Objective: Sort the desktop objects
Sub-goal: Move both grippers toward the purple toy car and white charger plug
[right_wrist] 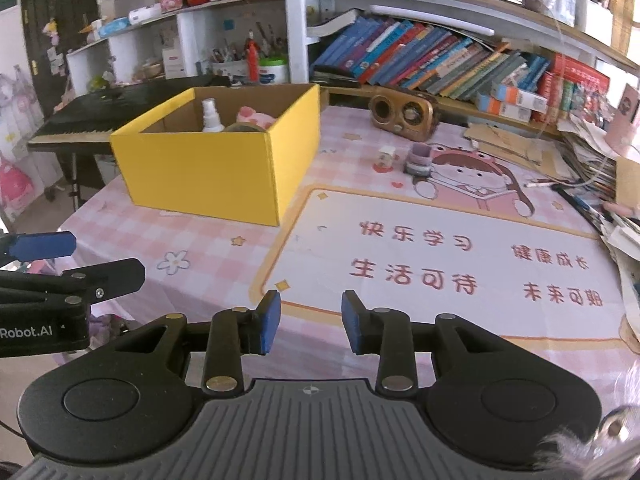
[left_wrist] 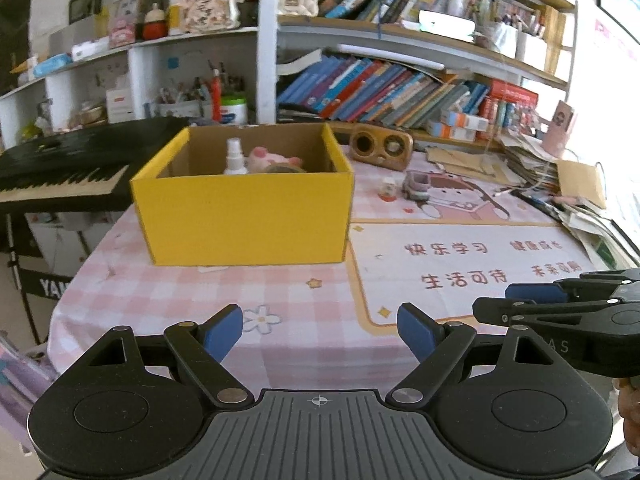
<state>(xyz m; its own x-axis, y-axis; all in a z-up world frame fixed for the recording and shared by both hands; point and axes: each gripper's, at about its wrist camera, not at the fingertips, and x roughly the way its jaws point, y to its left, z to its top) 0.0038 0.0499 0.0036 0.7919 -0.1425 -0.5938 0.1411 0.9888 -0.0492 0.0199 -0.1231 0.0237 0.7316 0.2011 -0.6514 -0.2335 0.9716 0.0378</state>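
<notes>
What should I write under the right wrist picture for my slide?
Empty right gripper, jaws apart, faces a yellow box holding a spray bottle on a pink desk mat.

Both wrist views are bright with daylight that pours in from the right, where the wall blows out to near white. The pink checked tablecloth (right_wrist: 208, 240) is evenly lit, and the yellow box (left_wrist: 244, 216) casts only a faint shadow at its base. Fisheye curvature bends the bookshelf (left_wrist: 420, 40) boards and darkens the corners. The far edges smear, and a pale blurred shape fills the right view's lower right corner
</notes>
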